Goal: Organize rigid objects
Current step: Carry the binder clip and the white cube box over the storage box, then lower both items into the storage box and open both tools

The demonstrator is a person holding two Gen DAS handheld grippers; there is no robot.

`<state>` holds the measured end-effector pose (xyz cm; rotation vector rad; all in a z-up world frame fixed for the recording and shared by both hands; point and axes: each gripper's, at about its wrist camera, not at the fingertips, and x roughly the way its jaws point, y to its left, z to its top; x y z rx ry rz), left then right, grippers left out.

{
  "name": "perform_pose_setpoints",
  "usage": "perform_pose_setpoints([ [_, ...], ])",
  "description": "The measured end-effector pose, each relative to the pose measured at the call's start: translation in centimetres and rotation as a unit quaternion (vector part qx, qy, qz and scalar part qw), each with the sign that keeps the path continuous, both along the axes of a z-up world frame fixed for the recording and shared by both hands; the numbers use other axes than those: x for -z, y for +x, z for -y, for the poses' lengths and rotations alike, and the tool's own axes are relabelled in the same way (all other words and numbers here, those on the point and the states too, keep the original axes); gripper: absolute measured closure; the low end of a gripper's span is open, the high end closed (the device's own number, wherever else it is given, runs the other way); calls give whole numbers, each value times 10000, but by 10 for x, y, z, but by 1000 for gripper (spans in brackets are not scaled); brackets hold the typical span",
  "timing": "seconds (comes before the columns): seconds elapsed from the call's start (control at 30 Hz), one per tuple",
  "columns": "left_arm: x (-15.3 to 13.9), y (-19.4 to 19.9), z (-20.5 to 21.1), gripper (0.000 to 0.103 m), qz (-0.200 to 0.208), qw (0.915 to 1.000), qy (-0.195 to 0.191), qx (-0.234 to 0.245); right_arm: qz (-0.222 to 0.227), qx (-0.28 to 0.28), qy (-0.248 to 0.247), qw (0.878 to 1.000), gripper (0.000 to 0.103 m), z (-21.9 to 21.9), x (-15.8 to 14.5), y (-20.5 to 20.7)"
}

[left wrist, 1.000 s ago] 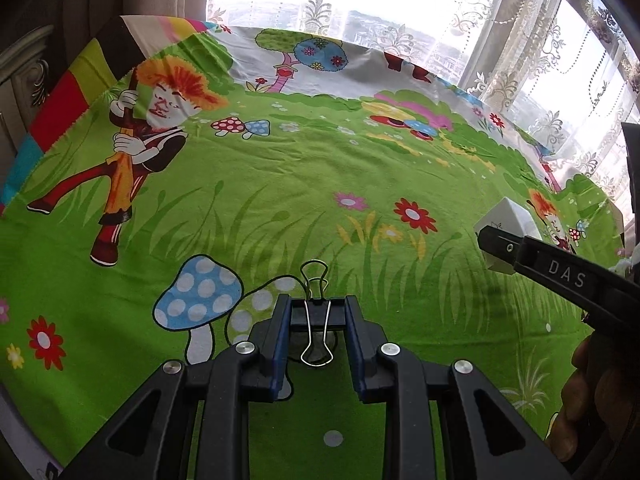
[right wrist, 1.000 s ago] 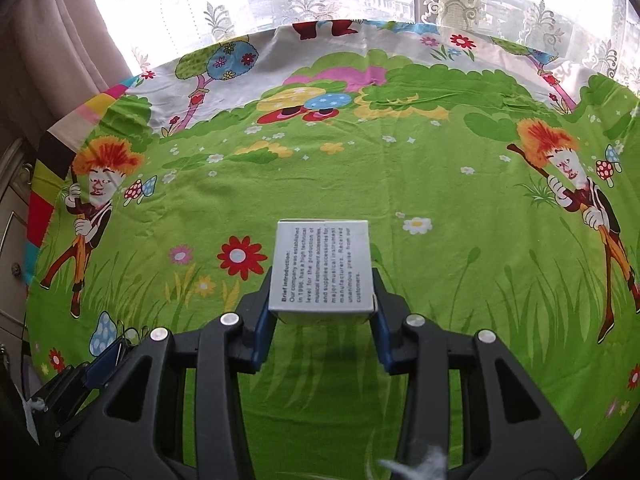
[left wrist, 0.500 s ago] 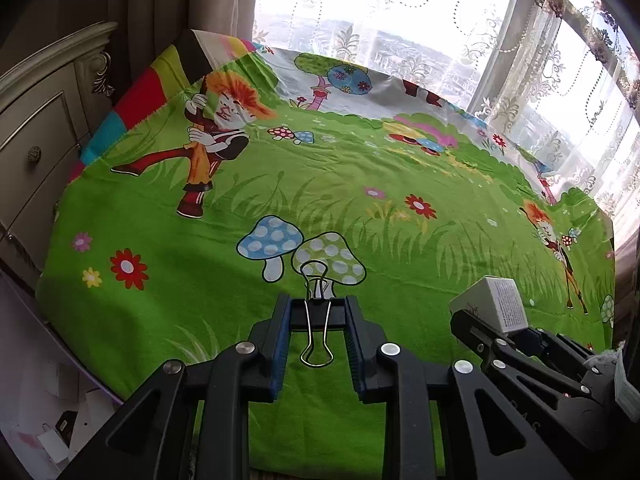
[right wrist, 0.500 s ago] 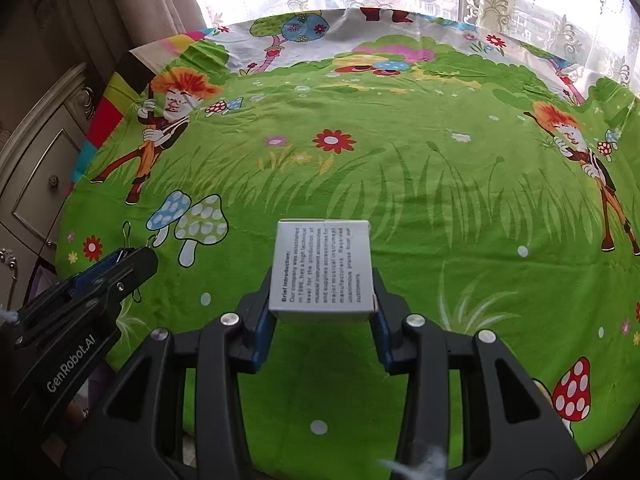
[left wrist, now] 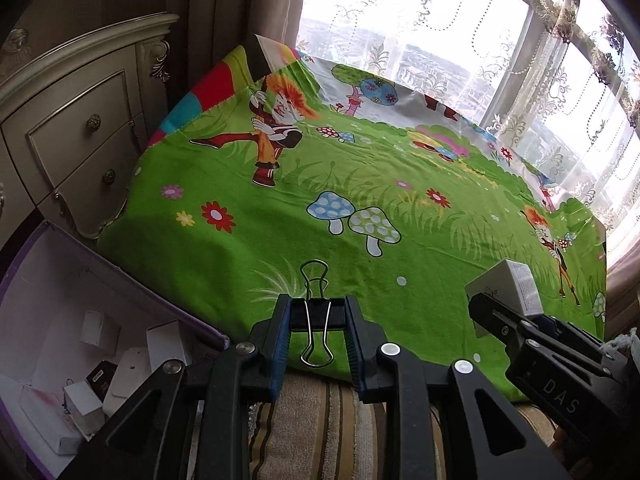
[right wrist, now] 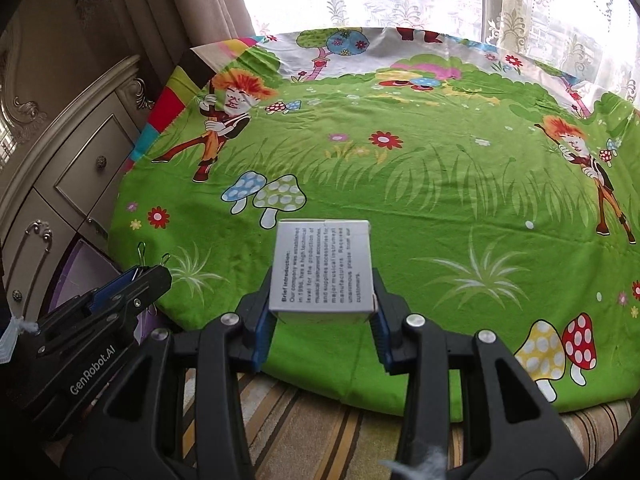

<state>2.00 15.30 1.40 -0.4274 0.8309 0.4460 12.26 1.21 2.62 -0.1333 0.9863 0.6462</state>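
My left gripper [left wrist: 318, 316] is shut on a black binder clip [left wrist: 317, 314] with wire handles, held in the air above the near edge of the bed. It shows at the lower left of the right wrist view [right wrist: 150, 274]. My right gripper [right wrist: 322, 312] is shut on a small white box [right wrist: 324, 266] with printed text, also held above the bed's near edge. The box shows at the right of the left wrist view [left wrist: 510, 286]. An open purple-edged box [left wrist: 60, 304] with several small white boxes inside lies on the floor at the lower left.
The bed carries a green cartoon-print sheet [left wrist: 360, 184] with nothing lying on it. A cream chest of drawers [left wrist: 76, 136] stands to the left. A striped rug [right wrist: 304, 408] lies below the grippers. Lace curtains [left wrist: 460, 32] hang behind the bed.
Both grippers have pulled back and up from over the bed toward its near edge, each keeping its object. The floor box and the drawers have come into view on the left.
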Motion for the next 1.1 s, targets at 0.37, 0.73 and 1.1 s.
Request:
perform_pose_setpoints([
  [0.37, -2, -85, -40, 76, -163, 9971, 180, -720, -52, -804, 215, 9965, 57, -37, -19, -66],
  [0.73, -4, -157, -49, 76, -265, 9934, 476, -1006, -212, -1712, 174, 9849, 58, -81, -15, -143],
  [1.1, -6, -196, -61, 76, -231, 9893, 546, -1331, -284, -2136, -61, 9765, 58, -105, -5, -178],
])
